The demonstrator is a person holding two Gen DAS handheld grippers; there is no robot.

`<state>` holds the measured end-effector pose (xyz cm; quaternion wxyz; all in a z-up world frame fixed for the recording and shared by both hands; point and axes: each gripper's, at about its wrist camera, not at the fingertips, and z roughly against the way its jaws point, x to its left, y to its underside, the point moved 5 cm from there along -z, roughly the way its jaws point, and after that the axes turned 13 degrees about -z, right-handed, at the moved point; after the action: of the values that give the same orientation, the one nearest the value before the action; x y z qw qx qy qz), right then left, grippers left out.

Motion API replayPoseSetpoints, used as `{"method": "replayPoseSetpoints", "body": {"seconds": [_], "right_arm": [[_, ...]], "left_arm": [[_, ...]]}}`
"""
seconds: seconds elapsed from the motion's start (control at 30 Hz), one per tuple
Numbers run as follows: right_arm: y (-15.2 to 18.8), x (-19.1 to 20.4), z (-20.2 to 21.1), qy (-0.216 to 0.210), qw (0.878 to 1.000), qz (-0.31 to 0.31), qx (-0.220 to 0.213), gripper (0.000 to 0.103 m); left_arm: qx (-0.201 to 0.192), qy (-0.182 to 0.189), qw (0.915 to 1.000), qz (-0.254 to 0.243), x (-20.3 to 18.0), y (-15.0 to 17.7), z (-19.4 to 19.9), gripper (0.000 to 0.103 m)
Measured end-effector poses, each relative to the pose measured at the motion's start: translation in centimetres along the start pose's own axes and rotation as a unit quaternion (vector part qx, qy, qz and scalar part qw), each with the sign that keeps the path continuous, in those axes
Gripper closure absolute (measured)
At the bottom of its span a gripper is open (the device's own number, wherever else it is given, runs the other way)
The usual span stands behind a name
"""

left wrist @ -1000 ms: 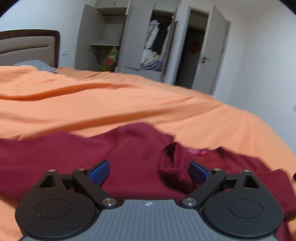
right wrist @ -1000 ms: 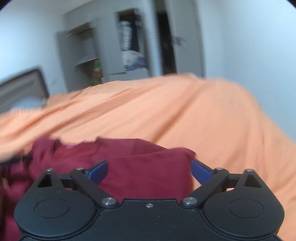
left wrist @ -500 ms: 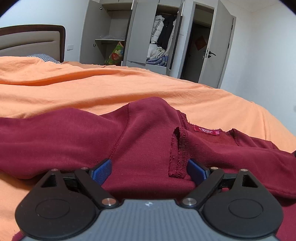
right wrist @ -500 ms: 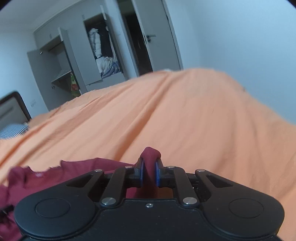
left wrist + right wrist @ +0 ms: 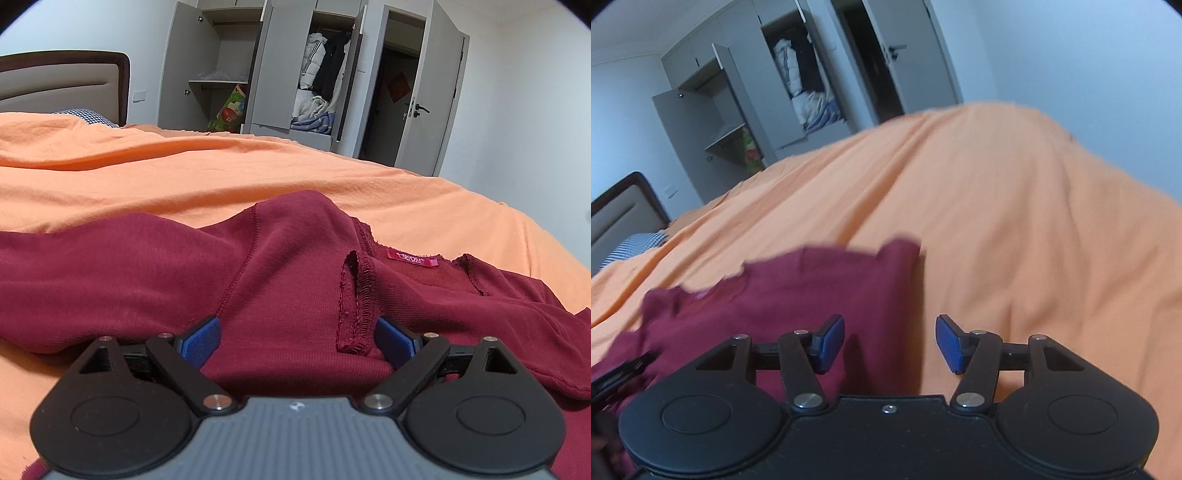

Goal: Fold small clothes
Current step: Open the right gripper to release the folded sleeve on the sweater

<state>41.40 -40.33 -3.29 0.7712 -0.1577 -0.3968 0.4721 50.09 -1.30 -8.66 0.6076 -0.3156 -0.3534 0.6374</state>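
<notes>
We begin at the left with the left gripper [image 5: 295,338], whose blue pads [image 5: 201,338] stand wide apart with nothing pinched between them. It sits low over the dark red top [image 5: 147,266], and the cloth bulges up in the gap between the two fingers without being clamped. The top lies spread across the orange bed sheet [image 5: 221,173], one sleeve trailing off to the left, the neckline toward the right. At the neck we see a small pink label [image 5: 412,259] sewn inside, and just left of it a fold of ribbed collar edge [image 5: 356,299] standing up close to the right-hand pad. Behind the bed, at the far left, we make out a padded headboard [image 5: 62,83] and a patterned pillow [image 5: 83,114]. Farther right stands a grey wardrobe [image 5: 280,66] with its doors open and clothes hanging inside, and then an open room door [image 5: 432,96].

Moving on to the right gripper [image 5: 890,341], we find its fingers apart too, holding nothing. Its left pad [image 5: 829,343] hangs over the edge of the dark red top [image 5: 798,291], while its right pad [image 5: 949,343] hangs over bare orange sheet [image 5: 1015,206]. This view is somewhat blurred, so we cannot tell whether the pads touch the cloth.
</notes>
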Motion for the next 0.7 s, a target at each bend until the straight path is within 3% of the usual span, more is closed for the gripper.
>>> {"method": "replayPoseSetpoints", "body": {"seconds": [0.03, 0.07, 0.1, 0.2, 0.37, 0.43, 0.53, 0.6, 0.7], "right_arm": [[0.7, -0.2, 0.2, -0.004, 1.0, -0.004, 0.009, 0.048], [1.3, -0.3, 0.4, -0.006, 1.0, -0.006, 0.017, 0.057], [1.7, -0.5, 0.5, -0.004, 1.0, -0.006, 0.018, 0.073], [2.3, -0.9, 1.2, 0.002, 1.0, -0.01, 0.004, 0.083], [2.9, 0.0, 1.6, 0.033, 0.999, 0.023, -0.015, 0.084], [3.4, 0.0, 1.1, 0.042, 0.999, 0.034, -0.011, 0.082], [3.5, 0.7, 1.8, 0.049, 0.997, 0.056, -0.027, 0.065], [3.4, 1.3, 2.4, 0.043, 0.997, 0.06, -0.036, 0.038], [3.6, 2.3, 3.4, 0.031, 0.996, 0.074, -0.042, 0.019]], "left_arm": [[-0.001, 0.0, 1.0, 0.0, 0.0, 0.0, 0.0, 0.009], [-0.001, 0.0, 1.0, 0.001, 0.0, 0.1, 0.0, 0.009], [-0.002, 0.001, 1.0, 0.001, 0.0, 0.1, 0.0, 0.009], [-0.004, 0.002, 1.0, 0.003, 0.1, 0.2, -0.1, 0.009], [-0.004, 0.001, 1.0, 0.0, 0.0, 0.2, -0.1, 0.009], [-0.005, 0.006, 1.0, 0.0, 0.0, 0.0, 0.1, 0.007], [-0.008, 0.026, 0.9996, 0.005, 0.3, -0.6, 1.0, 0.0], [-0.01, 0.028, 0.9996, 0.006, 0.5, -0.8, 1.9, 0.0], [-0.009, 0.026, 0.9996, 0.007, 1.2, -1.0, 3.5, 0.0]]}}
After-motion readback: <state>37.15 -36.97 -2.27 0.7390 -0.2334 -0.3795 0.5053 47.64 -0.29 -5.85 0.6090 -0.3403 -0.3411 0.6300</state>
